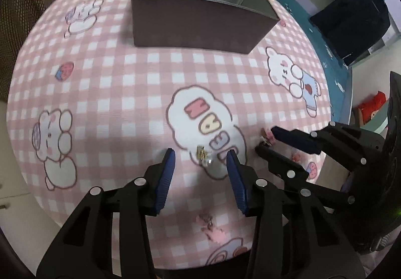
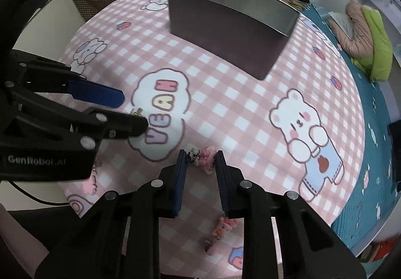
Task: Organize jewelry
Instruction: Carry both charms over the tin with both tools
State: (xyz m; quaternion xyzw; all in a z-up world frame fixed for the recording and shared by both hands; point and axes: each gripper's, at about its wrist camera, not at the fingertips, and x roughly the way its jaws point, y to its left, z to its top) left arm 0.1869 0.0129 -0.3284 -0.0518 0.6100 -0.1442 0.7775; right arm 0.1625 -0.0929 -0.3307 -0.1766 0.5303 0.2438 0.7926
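A small gold earring (image 1: 202,153) lies on the pink checked cloth between the open fingers of my left gripper (image 1: 200,157); in the right wrist view it peeks out (image 2: 136,111) beside that gripper (image 2: 135,109). My right gripper (image 2: 199,155) is open around a pink charm with a metal clasp (image 2: 204,157), which also shows in the left wrist view (image 1: 267,134) at the right gripper's tips (image 1: 265,140). A dark open box (image 1: 200,15) stands at the far side of the table (image 2: 230,20).
Another pink charm (image 2: 220,231) lies on the cloth under my right gripper, and one (image 1: 209,223) under my left. A pink piece (image 2: 91,185) lies at the left. The table edge drops to a teal mat (image 2: 376,153) on the right.
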